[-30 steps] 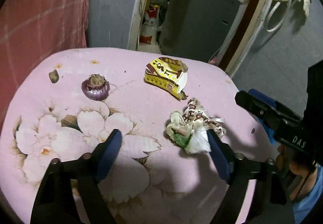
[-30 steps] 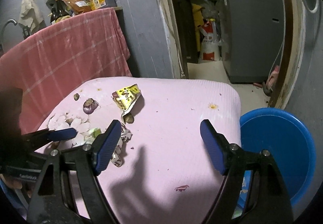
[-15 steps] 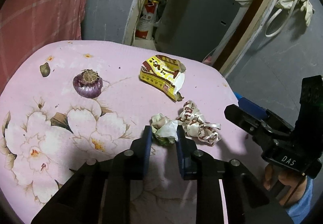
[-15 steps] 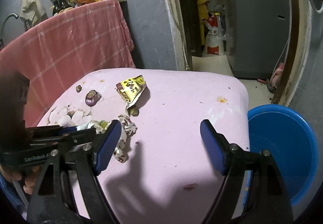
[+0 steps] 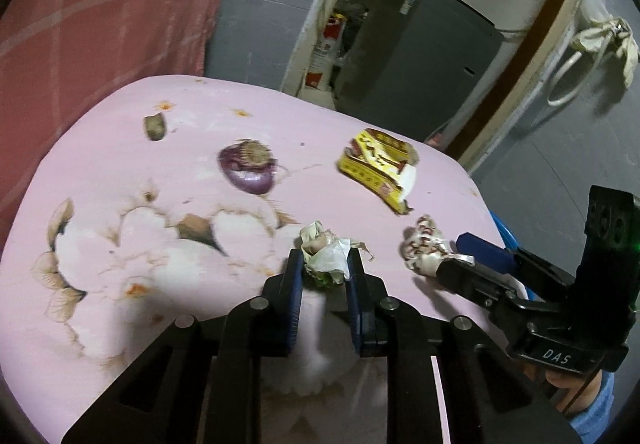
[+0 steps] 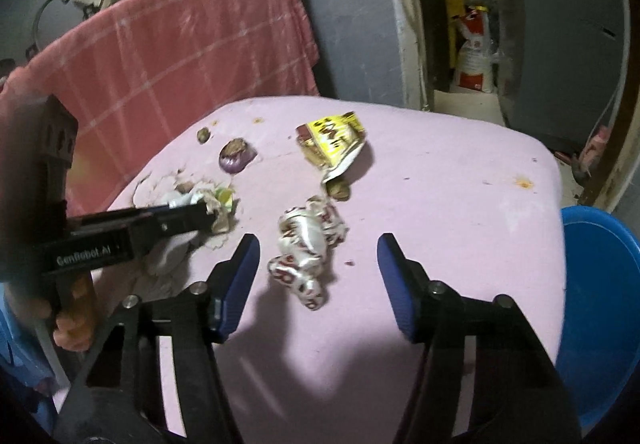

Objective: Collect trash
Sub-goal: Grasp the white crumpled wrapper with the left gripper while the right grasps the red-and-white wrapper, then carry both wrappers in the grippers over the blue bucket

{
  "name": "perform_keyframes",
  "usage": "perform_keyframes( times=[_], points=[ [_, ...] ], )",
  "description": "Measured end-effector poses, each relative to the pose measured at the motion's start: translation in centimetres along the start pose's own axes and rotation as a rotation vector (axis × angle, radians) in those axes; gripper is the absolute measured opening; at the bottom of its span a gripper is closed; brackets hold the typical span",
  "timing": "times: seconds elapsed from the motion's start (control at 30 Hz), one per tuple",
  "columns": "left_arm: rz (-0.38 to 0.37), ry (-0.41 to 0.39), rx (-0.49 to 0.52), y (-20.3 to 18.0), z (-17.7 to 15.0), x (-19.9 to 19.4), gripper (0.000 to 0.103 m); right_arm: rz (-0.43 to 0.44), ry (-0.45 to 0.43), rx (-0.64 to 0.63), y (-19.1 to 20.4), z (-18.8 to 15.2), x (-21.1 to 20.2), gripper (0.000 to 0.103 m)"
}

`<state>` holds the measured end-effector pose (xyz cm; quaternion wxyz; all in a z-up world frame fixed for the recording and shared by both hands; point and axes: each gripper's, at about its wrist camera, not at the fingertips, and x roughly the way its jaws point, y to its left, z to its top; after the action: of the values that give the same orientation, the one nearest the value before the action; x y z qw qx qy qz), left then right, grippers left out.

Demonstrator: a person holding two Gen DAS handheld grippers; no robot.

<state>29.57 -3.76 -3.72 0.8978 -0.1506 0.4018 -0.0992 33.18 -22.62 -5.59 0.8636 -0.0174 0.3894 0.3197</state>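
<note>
My left gripper (image 5: 323,264) is shut on a crumpled white and green wad of trash (image 5: 326,258) just above the pink flowered table (image 5: 120,148); it also shows in the right wrist view (image 6: 218,204). My right gripper (image 6: 318,248) is open, its fingers either side of a red and white patterned wrapper (image 6: 308,244), which also shows in the left wrist view (image 5: 424,250). A torn yellow packet (image 5: 378,168) lies beyond. A purple onion piece (image 5: 248,168) and a small brown scrap (image 5: 155,126) lie at the far left.
A blue basin (image 6: 596,308) stands at the table's right edge. A red checked cloth (image 6: 180,44) hangs behind the table. A grey cabinet (image 6: 560,36) stands in the doorway. A brown scrap (image 6: 338,190) lies under the yellow packet (image 6: 332,140).
My left gripper has closed on the white and green wad and pulled it away from the patterned wrapper. My right gripper has moved forward over the patterned wrapper, still open.
</note>
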Motion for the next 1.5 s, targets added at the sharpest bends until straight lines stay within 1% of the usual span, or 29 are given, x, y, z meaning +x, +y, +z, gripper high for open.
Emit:
perform_keyframes(
  times=[0.1,0.17,0.2,0.27,0.3,0.33,0.37,0.5,0.57,0.63,0.7,0.8,0.9,1.13,1.27,1.5],
  points=[
    [0.003,-0.008,-0.009,0.2,-0.2,-0.4,0.017,-0.013,0.032,-0.006,0.4,0.2,0.9,0.053],
    [0.005,-0.013,-0.007,0.1,-0.4,-0.5,0.017,-0.027,0.051,-0.013,0.5,0.2,1.3,0.047],
    [0.008,-0.016,-0.002,-0.1,-0.5,-0.6,0.017,-0.034,0.057,-0.017,0.6,0.3,1.5,0.045],
    [0.011,-0.02,0.013,-0.4,-0.5,-0.6,0.017,-0.04,0.061,-0.022,0.8,0.2,1.6,0.036],
    [0.014,-0.023,0.023,-0.7,-0.6,-0.7,0.017,-0.037,0.061,-0.02,0.7,0.2,1.6,0.035],
    [0.015,-0.023,0.029,-0.8,-0.6,-0.5,0.017,-0.033,0.056,-0.015,0.6,0.1,1.4,0.029],
    [0.014,-0.02,0.035,-1.0,-0.5,-0.4,0.017,-0.029,0.053,-0.011,0.4,0.1,1.3,0.026],
    [0.006,-0.021,0.059,-1.8,-0.4,-0.4,0.017,-0.023,0.02,-0.001,0.4,0.0,0.7,0.025],
    [0.004,-0.032,0.072,-2.2,-0.1,-0.3,0.017,-0.028,-0.028,-0.006,0.4,0.0,-0.2,0.025],
    [-0.003,-0.056,0.087,-2.8,0.2,-0.5,0.017,-0.054,-0.088,-0.016,0.4,0.1,-1.4,0.025],
    [-0.013,-0.091,0.103,-3.6,0.5,-0.9,0.017,-0.099,-0.187,-0.028,0.2,0.2,-3.3,0.025],
    [-0.036,-0.133,0.127,-4.9,1.0,-1.2,0.017,-0.143,-0.32,-0.013,-0.3,0.4,-6.0,0.025],
    [-0.063,-0.169,0.153,-6.3,1.3,-1.4,0.017,-0.212,-0.426,-0.013,-0.7,0.3,-8.4,0.025],
    [-0.115,-0.314,0.251,-11.0,2.4,-2.2,0.017,-0.335,-0.621,0.001,-2.2,-0.7,-13.4,0.025],
    [-0.162,-0.372,0.307,-13.8,3.1,-2.2,0.017,-0.405,-0.675,0.029,-3.5,-1.0,-15.5,0.025],
    [-0.229,-0.402,0.421,-18.7,3.5,-0.5,0.017,-0.509,-0.706,0.102,-7.0,-2.5,-18.3,0.025]
  ],
)
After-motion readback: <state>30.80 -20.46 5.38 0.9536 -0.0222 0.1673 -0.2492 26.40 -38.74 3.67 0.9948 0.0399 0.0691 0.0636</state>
